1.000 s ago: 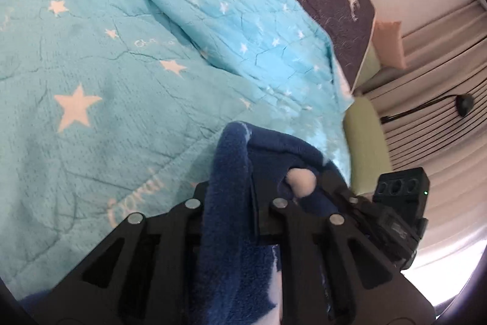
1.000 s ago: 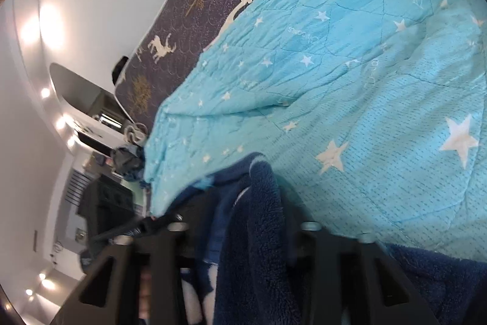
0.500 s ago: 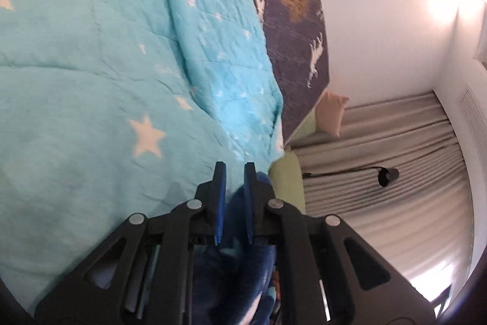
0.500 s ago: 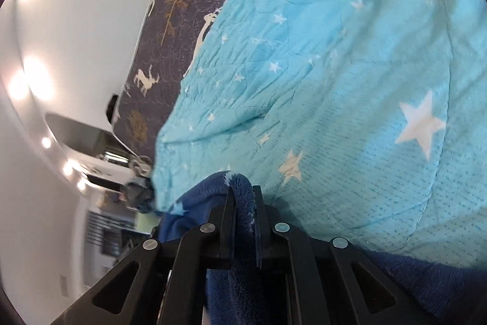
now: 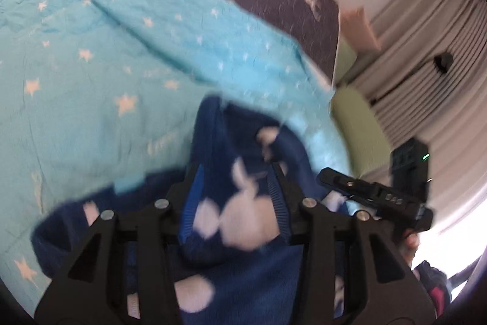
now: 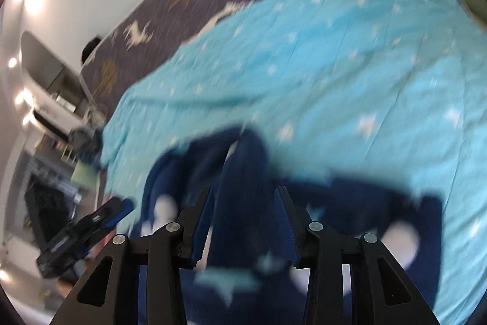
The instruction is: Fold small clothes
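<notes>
Navy fleece garment [image 5: 243,221] heaped on star-print quilt [image 5: 91,99]; left gripper [image 5: 236,185] and right gripper [image 6: 243,209] fingers spread, fleece bunched between but unpinched, likely just released for laying flat.

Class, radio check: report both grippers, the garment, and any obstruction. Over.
Left gripper open, right gripper open. Navy fleece garment between both sets of fingers, lying on star blanket. No obstruction seen; frames blurred.

Navy garment [image 5: 240,221] fills both gripper gaps; turquoise quilt [image 6: 350,75] beyond lies open.
</notes>
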A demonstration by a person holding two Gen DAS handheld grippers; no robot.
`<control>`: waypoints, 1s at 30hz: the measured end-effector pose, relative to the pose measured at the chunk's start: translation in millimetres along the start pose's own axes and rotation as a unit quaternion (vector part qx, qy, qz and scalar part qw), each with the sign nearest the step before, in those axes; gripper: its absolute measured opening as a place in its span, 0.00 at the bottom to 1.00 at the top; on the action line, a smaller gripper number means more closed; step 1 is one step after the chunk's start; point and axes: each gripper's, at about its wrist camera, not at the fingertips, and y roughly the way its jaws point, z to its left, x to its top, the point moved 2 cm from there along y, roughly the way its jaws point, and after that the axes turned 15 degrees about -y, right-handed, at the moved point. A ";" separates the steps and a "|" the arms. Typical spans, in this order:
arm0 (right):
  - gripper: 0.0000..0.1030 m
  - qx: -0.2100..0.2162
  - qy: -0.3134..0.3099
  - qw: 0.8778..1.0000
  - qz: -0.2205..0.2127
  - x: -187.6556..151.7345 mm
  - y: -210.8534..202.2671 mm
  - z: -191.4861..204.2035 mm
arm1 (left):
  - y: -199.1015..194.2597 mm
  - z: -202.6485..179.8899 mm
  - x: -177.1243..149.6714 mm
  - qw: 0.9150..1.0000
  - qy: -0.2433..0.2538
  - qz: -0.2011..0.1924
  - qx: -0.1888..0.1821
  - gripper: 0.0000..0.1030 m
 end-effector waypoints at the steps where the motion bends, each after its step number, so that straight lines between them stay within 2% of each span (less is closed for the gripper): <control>1: 0.31 -0.023 -0.003 1.000 0.017 -8.2 8.9 -3.3 | 8.2 9.3 -5.9 0.999 0.007 -0.005 0.037 0.44; 2: 0.21 -0.051 -0.003 0.998 0.029 -15.3 18.8 -9.0 | 18.8 19.8 -8.4 0.997 0.009 -0.007 0.073 0.42; 4: 0.16 -0.037 0.007 0.999 -0.006 -26.8 23.1 -22.4 | 25.0 37.0 -5.3 0.999 -0.025 -0.004 0.038 0.39; 5: 0.14 -0.036 0.015 0.999 -0.011 -27.4 20.6 -24.3 | 22.3 37.0 -2.7 0.999 -0.032 -0.006 0.034 0.38; 8: 0.15 -0.069 -0.015 0.997 -0.018 -23.7 13.3 -13.3 | 18.5 36.7 -0.9 0.999 -0.036 -0.007 0.040 0.37; 10: 0.17 -0.085 -0.020 0.996 -0.029 -24.1 -5.3 -7.5 | 1.7 27.1 -0.6 0.997 -0.040 -0.027 0.057 0.36; 11: 0.19 -0.086 -0.022 0.995 -0.035 -24.4 -20.1 -3.2 | -14.0 18.6 -1.4 0.997 -0.030 -0.043 0.062 0.36; 13: 0.21 -0.074 -0.040 0.995 -0.054 -30.0 -60.6 7.3 | -61.6 -4.5 -12.1 0.995 0.020 -0.077 0.054 0.39; 14: 0.28 -0.071 -0.056 0.994 -0.060 -36.9 -80.9 12.3 | -84.9 -13.9 -22.2 0.993 0.048 -0.089 0.055 0.42; 15: 0.41 -0.075 -0.077 0.992 -0.065 -44.4 -101.5 20.2 | -109.9 -21.4 -37.7 0.990 0.075 -0.100 0.060 0.53; 16: 0.47 -0.085 -0.102 0.989 -0.070 -60.3 -127.7 28.5 | -128.6 -23.5 -52.7 0.987 0.097 -0.110 0.067 0.63; 17: 0.54 -0.092 -0.120 0.986 -0.072 -75.5 -146.2 30.9 | -143.5 -25.3 -64.8 0.984 0.113 -0.116 0.072 0.66; 18: 0.56 -0.097 -0.136 0.983 -0.070 -90.8 -162.3 35.0 | -166.1 -24.5 -88.6 0.981 0.132 -0.121 0.078 0.67; 19: 0.56 -0.100 -0.146 0.982 -0.062 -111.4 -178.1 36.6 | -175.6 -21.5 -98.5 0.980 0.137 -0.120 0.084 0.67; 21: 0.56 -0.105 -0.142 0.983 -0.047 -153.9 -203.8 35.6 | -199.2 -9.3 -135.5 0.981 0.129 -0.107 0.101 0.67; 22: 0.56 -0.106 -0.132 0.985 -0.043 -171.5 -212.5 33.6 | -205.6 -5.7 -144.1 0.982 0.119 -0.104 0.104 0.67; 25: 0.56 -0.096 -0.101 0.990 -0.035 -218.1 -235.1 30.3 | -224.0 6.5 -187.9 0.987 0.090 -0.090 0.100 0.67; 30: 0.56 -0.063 -0.088 0.993 -0.043 -271.8 -264.0 53.0 | -236.2 -15.7 -255.7 0.987 0.119 -0.070 0.084 0.68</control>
